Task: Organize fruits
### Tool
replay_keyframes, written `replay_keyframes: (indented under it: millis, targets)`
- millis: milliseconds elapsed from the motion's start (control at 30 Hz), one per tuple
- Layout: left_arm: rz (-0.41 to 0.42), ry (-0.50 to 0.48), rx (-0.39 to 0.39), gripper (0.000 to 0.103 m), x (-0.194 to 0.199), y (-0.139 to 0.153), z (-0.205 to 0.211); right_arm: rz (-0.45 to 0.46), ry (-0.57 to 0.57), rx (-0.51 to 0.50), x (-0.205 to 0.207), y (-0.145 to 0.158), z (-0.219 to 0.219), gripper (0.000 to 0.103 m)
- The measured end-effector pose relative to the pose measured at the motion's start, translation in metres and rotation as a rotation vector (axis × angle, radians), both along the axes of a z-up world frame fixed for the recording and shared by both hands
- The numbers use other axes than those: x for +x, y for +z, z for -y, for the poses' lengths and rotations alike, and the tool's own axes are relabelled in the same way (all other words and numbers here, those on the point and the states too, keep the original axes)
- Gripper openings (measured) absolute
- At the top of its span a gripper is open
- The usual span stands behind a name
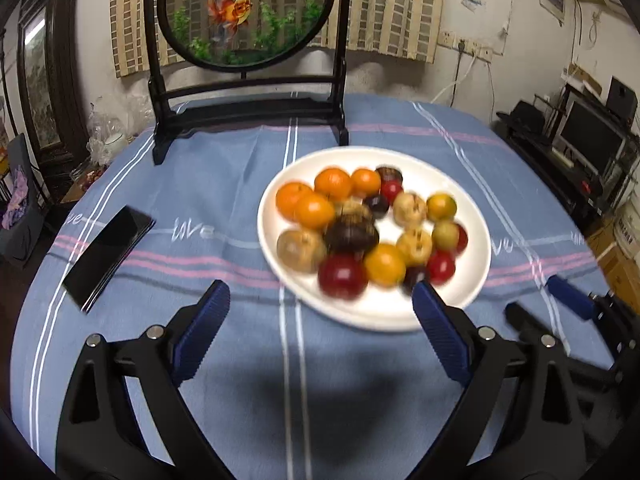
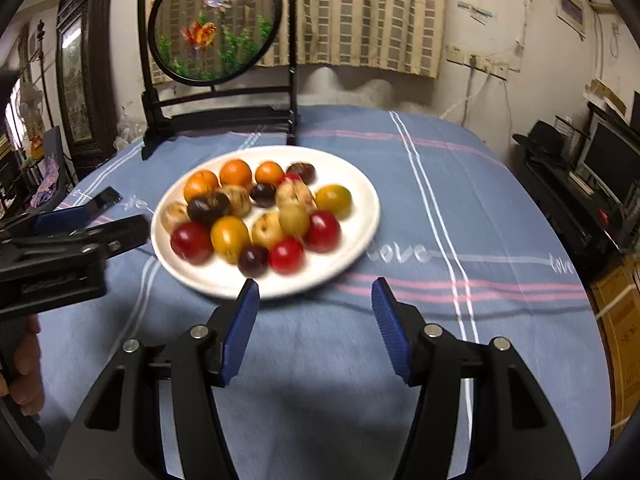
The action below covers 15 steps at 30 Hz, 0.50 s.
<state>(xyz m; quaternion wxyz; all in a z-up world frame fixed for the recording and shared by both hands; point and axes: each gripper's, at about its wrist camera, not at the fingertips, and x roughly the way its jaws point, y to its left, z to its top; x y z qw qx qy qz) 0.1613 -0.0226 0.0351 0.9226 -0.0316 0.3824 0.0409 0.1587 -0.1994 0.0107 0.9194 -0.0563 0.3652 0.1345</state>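
A white plate (image 1: 380, 316) on the blue striped tablecloth (image 1: 224, 184) holds several small fruits: oranges (image 1: 332, 182), red plums (image 1: 342, 276), dark ones (image 1: 350, 234) and tan ones (image 1: 300, 250). My left gripper (image 1: 319, 286) is wide open at the plate's near rim, and nothing sits between its fingers. In the right wrist view the same plate (image 2: 216, 276) lies ahead and to the left, with oranges (image 2: 236, 172) at the back. My right gripper (image 2: 315, 283) is open and empty over the cloth, just off the plate's near right rim. The fruits look blurred.
A black phone (image 1: 108, 252) lies on the cloth left of the plate. A dark wooden stand with a round goldfish screen (image 1: 248, 12) rises at the table's far edge. A hand (image 2: 24, 372) holds the left gripper's handle. Furniture and boxes crowd the room on the right.
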Motion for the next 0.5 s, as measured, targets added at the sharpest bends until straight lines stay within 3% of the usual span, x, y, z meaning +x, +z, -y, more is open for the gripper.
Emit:
replay_keyframes:
  millis: [233, 500]
  targets:
    - [0.003, 0.008, 0.052, 0.096, -0.043, -0.01, 0.0, -0.041, -0.067, 0.052, -0.025, -0.012, 0.029, 0.059]
    - [-0.005, 0.022, 0.033, 0.096, -0.072, -0.02, 0.0, -0.047, -0.057, 0.05, -0.055, -0.021, 0.036, 0.059]
